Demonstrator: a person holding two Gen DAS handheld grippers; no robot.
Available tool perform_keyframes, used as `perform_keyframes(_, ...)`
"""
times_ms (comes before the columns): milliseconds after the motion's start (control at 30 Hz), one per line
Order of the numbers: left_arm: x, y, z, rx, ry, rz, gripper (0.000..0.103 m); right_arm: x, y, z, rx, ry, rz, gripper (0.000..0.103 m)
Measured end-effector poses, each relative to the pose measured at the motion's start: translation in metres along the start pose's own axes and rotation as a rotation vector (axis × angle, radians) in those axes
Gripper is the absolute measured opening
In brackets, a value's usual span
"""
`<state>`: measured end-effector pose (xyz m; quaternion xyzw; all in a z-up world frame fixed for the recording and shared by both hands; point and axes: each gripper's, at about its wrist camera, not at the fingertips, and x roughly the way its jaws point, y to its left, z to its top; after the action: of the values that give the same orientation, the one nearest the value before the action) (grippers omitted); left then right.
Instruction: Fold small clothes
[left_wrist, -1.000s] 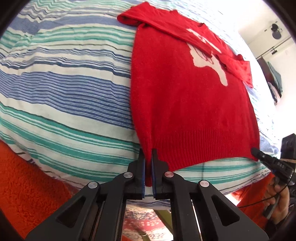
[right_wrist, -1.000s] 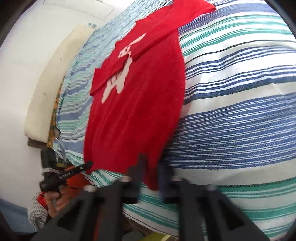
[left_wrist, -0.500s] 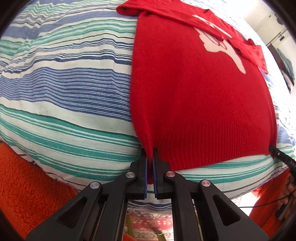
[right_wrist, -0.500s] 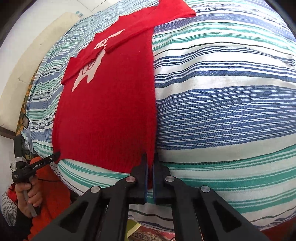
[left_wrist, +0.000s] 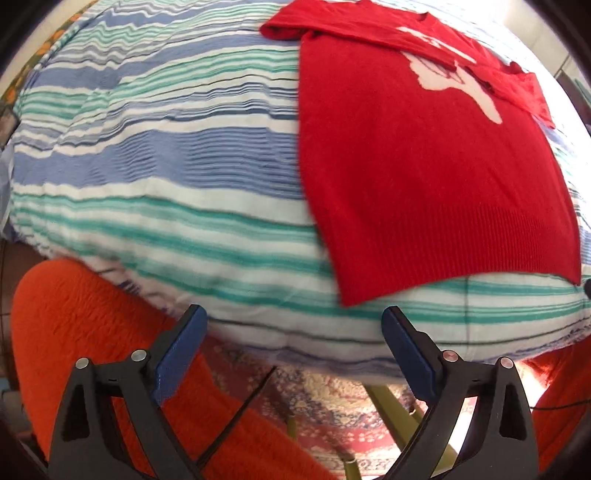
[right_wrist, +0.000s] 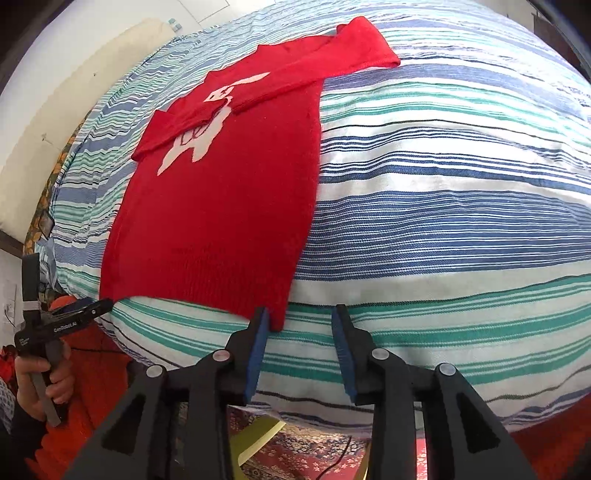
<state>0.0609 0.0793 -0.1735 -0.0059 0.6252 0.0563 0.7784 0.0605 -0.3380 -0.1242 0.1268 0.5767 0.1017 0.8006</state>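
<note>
A small red knit sweater (left_wrist: 424, 177) with a white figure on the chest lies flat on a striped bedcover (left_wrist: 166, 173), its two sleeves folded across the chest. It also shows in the right wrist view (right_wrist: 221, 206). My left gripper (left_wrist: 293, 325) is open and empty, just below the sweater's lower left hem corner. My right gripper (right_wrist: 298, 325) is open, with its left finger beside the lower right hem corner and nothing held. The left gripper also shows in the right wrist view (right_wrist: 66, 317), held in a hand at the sweater's other hem corner.
The striped cover (right_wrist: 443, 221) drapes over a rounded surface whose near edge drops off below the hem. An orange fleece garment (left_wrist: 92, 350) fills the lower left. A patterned rug (left_wrist: 332, 424) and yellow-green legs (left_wrist: 391, 410) lie below. A cream cushion (right_wrist: 55, 129) lies at the far left.
Both grippers have opened and let go of the sweater's hem corners, then drawn back a little. The hem now lies flat on the cover.
</note>
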Motion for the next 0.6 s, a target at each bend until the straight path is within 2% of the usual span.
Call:
perform_keyframes(67, -0.016, 0.012, 0.001, -0.069, -0.069, -0.006, 0.095, -0.017, 0.001, -0.001, 0.001, -0.049, -0.063, 0.037)
perform_keyframes(100, -0.027, 0.021, 0.004, -0.118, -0.125, -0.012, 0.095, -0.030, 0.003, 0.000, -0.012, -0.088, -0.128, 0.037)
perform_keyframes(133, -0.035, 0.029, 0.004, -0.156, -0.168, -0.010, 0.095, -0.041, 0.007, 0.002, -0.030, -0.124, -0.196, 0.043)
perform_keyframes(233, -0.047, 0.051, 0.003, -0.249, -0.272, 0.029, 0.095, -0.081, 0.022, 0.012, -0.075, -0.249, -0.428, 0.069)
perform_keyframes(267, -0.047, 0.056, 0.001, -0.269, -0.289, 0.043, 0.095, -0.093, 0.026, 0.016, -0.080, -0.283, -0.488, 0.074)
perform_keyframes(300, -0.045, 0.058, 0.002, -0.283, -0.299, 0.050, 0.095, -0.102, 0.028, 0.020, -0.080, -0.306, -0.528, 0.074)
perform_keyframes(500, -0.036, 0.064, -0.002, -0.300, -0.287, 0.072, 0.095, -0.133, 0.040, 0.033, -0.067, -0.351, -0.622, 0.074)
perform_keyframes(600, -0.036, 0.064, -0.001, -0.305, -0.295, 0.077, 0.095, -0.137, 0.044, 0.035, -0.060, -0.345, -0.603, 0.075)
